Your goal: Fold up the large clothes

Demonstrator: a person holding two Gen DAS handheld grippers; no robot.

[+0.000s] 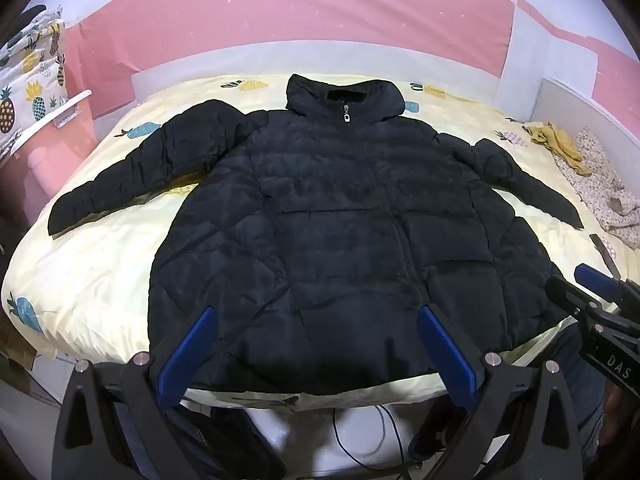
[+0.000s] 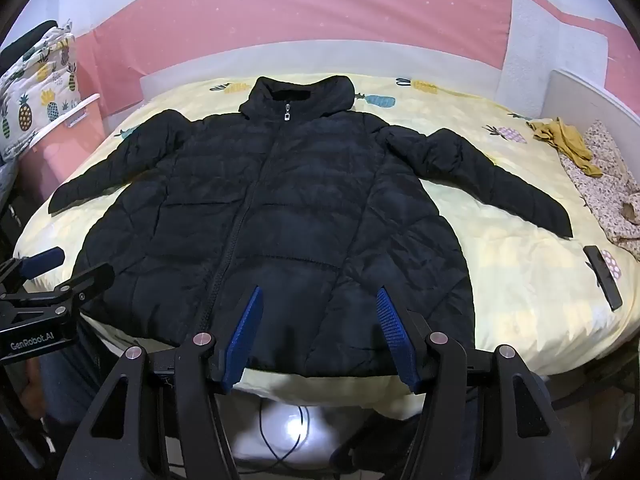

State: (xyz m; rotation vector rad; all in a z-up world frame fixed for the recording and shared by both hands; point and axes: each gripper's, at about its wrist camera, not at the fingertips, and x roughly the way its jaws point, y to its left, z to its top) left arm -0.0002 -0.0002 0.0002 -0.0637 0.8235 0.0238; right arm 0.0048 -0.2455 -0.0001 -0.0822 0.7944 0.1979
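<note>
- Black quilted fabric fills the middle of both views: a puffer jacket (image 1: 344, 216) (image 2: 276, 216) is laid flat, front up, on the bed (image 1: 100, 264) (image 2: 516, 280), zipped to the collar, with the hood at 12 o'clock and the hem at 6 o'clock.
- Both sleeves are spread outward, toward 9 o'clock and 3 o'clock, resting on the yellow pineapple-print sheet.
- The left tongs (image 1: 316, 320) are held open above the hem at 6 o'clock; nothing is gripped between the blue pads (image 1: 188, 356).
- The right tongs (image 2: 320, 302) are likewise spread wide over the hem, with nothing gripped.
- A mustard-yellow garment (image 1: 560, 146) (image 2: 564, 140) is seen crumpled at 2 o'clock, well apart from the jacket.
- A dark flat object (image 2: 604, 276) lies on the sheet at 3 o'clock in the right wrist view.
- A pink wall (image 1: 300, 12) is seen behind the bed at 12 o'clock.
</note>
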